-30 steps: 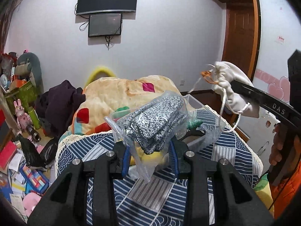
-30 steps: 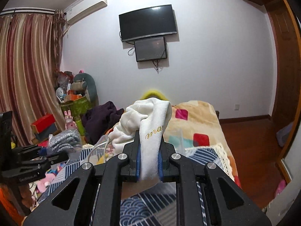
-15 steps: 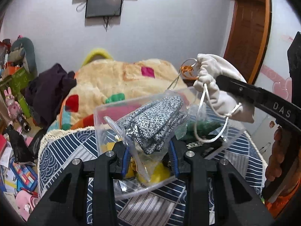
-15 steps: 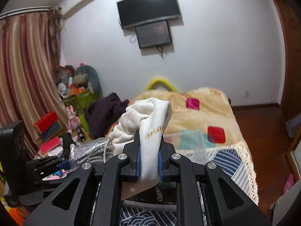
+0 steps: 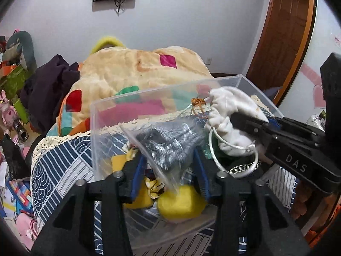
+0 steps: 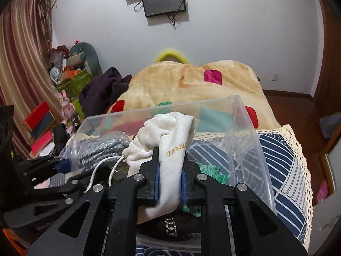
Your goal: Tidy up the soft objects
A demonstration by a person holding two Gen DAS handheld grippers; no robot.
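The grey knit (image 5: pixel 170 145), bagged in clear plastic, sits over the clear bin (image 5: pixel 100 132), between the left gripper's (image 5: pixel 168 168) opening jaws, for release inside. At 3 o'clock, the right gripper (image 6: pixel 170 183), jaws opening, has the white pouch (image 6: pixel 170 140) between narrow pads above the same bin. Yellow plush (image 5: pixel 181 204) already fills the bin at 6 o'clock; the pouch cord (image 5: pixel 215 149) may snag.
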